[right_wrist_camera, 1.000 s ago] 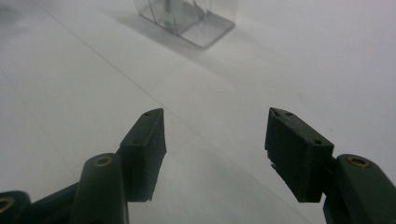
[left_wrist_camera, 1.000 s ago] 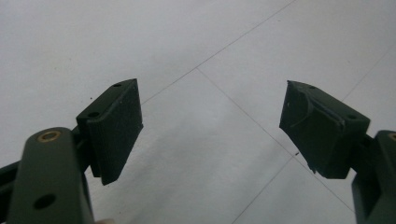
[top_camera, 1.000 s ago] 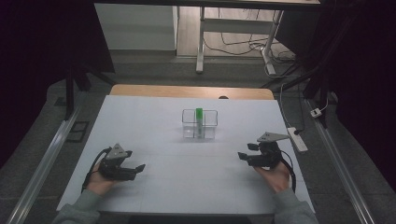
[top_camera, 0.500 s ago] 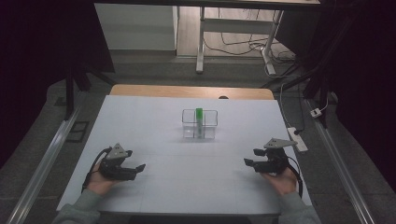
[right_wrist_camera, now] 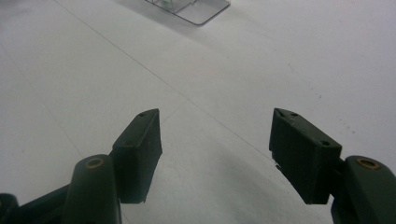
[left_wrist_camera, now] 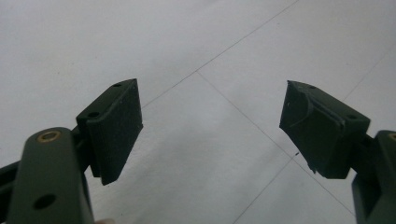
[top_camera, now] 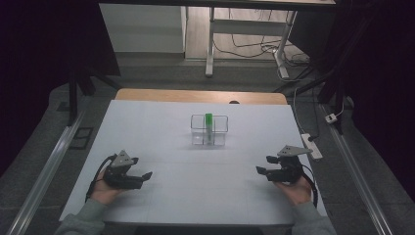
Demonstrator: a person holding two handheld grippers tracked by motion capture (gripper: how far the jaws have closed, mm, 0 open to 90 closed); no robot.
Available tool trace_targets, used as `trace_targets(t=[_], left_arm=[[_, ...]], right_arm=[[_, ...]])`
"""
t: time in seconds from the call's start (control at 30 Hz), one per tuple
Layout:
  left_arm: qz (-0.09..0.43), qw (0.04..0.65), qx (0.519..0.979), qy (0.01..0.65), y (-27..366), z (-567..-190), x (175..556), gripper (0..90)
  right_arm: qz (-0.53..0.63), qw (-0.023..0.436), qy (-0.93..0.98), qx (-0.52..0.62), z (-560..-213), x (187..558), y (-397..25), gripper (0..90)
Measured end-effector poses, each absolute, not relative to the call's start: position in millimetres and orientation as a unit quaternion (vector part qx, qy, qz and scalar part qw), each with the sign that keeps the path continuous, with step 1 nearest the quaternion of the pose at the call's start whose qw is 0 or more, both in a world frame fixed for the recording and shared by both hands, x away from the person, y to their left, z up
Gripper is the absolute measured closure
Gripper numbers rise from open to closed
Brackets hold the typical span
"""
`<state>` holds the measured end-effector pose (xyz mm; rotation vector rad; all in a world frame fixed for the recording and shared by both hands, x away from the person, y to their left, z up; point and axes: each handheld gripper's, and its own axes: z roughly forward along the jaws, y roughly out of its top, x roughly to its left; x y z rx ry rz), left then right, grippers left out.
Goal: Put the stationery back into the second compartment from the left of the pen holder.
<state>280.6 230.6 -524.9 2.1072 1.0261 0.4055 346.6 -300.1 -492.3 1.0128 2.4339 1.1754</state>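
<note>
A clear plastic rack of square compartments (top_camera: 209,131) stands near the middle of the white table top (top_camera: 161,122), a little toward its far side, with a slim green upright piece (top_camera: 209,122) set in it at about the centre. Which compartment holds the green piece cannot be told from the high view.

The black hand-held left gripper (top_camera: 145,176) lies low over the near left part of the table, held in the person's left hand (top_camera: 103,190), its jaws pointing to the right across the surface. In the left gripper view its two black jaws stand wide apart with nothing between them (bare white table and thin seam lines beneath). The rack is well apart from it, farther out and to the right.

The black hand-held right gripper (top_camera: 261,171), held in the right hand (top_camera: 295,190), sits over the near right part of the table, jaws pointing left. They too are spread wide and empty (right_wrist_camera: 215,140). A corner of the clear rack (right_wrist_camera: 189,9) shows at the top of the right gripper view, well beyond the jaw tips.
</note>
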Motion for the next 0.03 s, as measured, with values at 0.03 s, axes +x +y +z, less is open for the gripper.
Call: trace_targets(t=[0.03], left_arm=[[0.158, 0.372, 0.822, 0.400, 230.5, -524.9, 280.6, 20.6]], right_arm=[[0.404, 0.127, 0.837, 0.348, -492.3, 346.4, -300.1, 34.0]])
